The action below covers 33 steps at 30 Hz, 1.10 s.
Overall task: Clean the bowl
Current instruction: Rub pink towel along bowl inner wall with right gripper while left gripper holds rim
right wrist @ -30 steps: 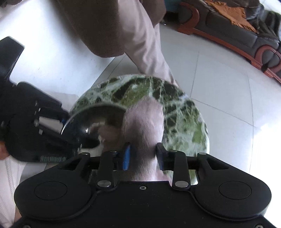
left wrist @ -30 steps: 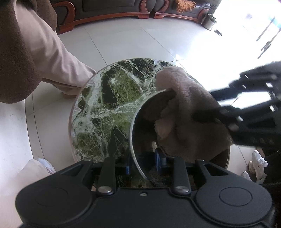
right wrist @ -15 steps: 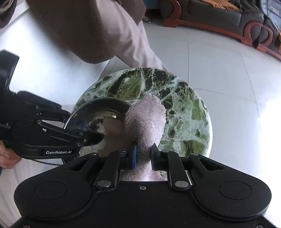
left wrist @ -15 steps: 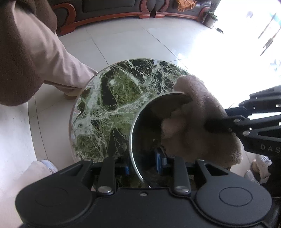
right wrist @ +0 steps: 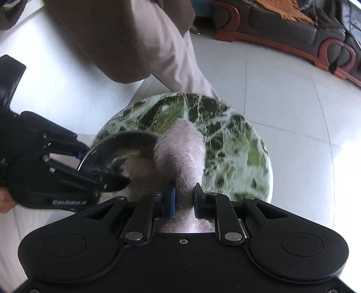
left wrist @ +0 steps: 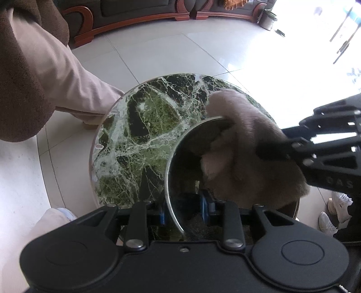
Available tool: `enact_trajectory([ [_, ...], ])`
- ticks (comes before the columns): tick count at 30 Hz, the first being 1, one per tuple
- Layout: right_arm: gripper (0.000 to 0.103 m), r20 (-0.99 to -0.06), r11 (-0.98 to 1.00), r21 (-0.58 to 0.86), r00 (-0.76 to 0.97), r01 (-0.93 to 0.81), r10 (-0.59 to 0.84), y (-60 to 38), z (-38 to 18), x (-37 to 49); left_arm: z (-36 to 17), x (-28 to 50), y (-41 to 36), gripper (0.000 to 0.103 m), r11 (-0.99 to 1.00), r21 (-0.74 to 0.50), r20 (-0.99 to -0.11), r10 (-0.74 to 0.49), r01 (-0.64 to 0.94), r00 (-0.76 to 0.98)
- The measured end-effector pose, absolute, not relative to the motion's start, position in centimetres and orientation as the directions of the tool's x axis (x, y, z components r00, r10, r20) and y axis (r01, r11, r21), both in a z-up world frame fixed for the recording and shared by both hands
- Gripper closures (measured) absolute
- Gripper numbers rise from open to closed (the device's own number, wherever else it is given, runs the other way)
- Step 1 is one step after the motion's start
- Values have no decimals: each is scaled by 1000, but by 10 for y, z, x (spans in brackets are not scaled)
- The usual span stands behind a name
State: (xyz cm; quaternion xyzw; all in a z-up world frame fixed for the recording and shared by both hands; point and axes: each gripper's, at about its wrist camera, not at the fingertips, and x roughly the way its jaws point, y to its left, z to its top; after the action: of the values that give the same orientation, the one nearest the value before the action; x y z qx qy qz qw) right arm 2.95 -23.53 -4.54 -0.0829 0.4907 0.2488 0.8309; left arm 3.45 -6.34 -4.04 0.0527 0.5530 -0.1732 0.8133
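Note:
A shiny steel bowl (left wrist: 180, 171) is tilted over a round green marble table (left wrist: 146, 139). My left gripper (left wrist: 183, 211) is shut on its near rim, one blue pad inside and one outside. A fluffy pinkish-grey cloth (left wrist: 243, 153) fills the bowl's right half and hangs over its rim. From the right, my right gripper (left wrist: 266, 153) comes in, shut on that cloth. In the right wrist view the cloth (right wrist: 180, 155) is pinched between the right gripper's (right wrist: 184, 198) pads and lies against the bowl (right wrist: 119, 146), which the left gripper (right wrist: 112, 178) holds from the left.
A person's trouser leg (left wrist: 56, 74) stands close to the table's far left edge. A dark sofa with red wooden trim (left wrist: 140, 13) runs along the back. White shoes (left wrist: 336, 211) sit on the tiled floor at lower right. A metal bucket (left wrist: 267, 18) stands by the sofa's end.
The right gripper's jaws have closed tighter on the cloth. It has shifted slightly, carrying the cloth against the bowl's far rim. The left gripper and bowl have stayed put.

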Motion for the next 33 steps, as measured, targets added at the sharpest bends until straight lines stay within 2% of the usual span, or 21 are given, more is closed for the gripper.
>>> enact_trajectory([
  [8,88,-848,837,33,428,-547,313,-213,-40,49,-40,35,-66,75,934,-89,-923,-208,346,324],
  [13,88,-857,875,84,413,-478,308,-230,-47,28,-40,35,-65,74,936,-94,-922,-211,340,326],
  [23,88,-843,847,44,436,-529,316,-208,-41,46,-40,36,-67,73,938,-83,-925,-198,335,325],
  [29,88,-855,878,93,414,-469,312,-231,-50,22,-41,35,-67,73,938,-87,-920,-205,336,334],
  [33,88,-863,861,35,419,-508,282,-222,-45,26,-40,36,-69,73,934,-83,-921,-205,346,332],
])
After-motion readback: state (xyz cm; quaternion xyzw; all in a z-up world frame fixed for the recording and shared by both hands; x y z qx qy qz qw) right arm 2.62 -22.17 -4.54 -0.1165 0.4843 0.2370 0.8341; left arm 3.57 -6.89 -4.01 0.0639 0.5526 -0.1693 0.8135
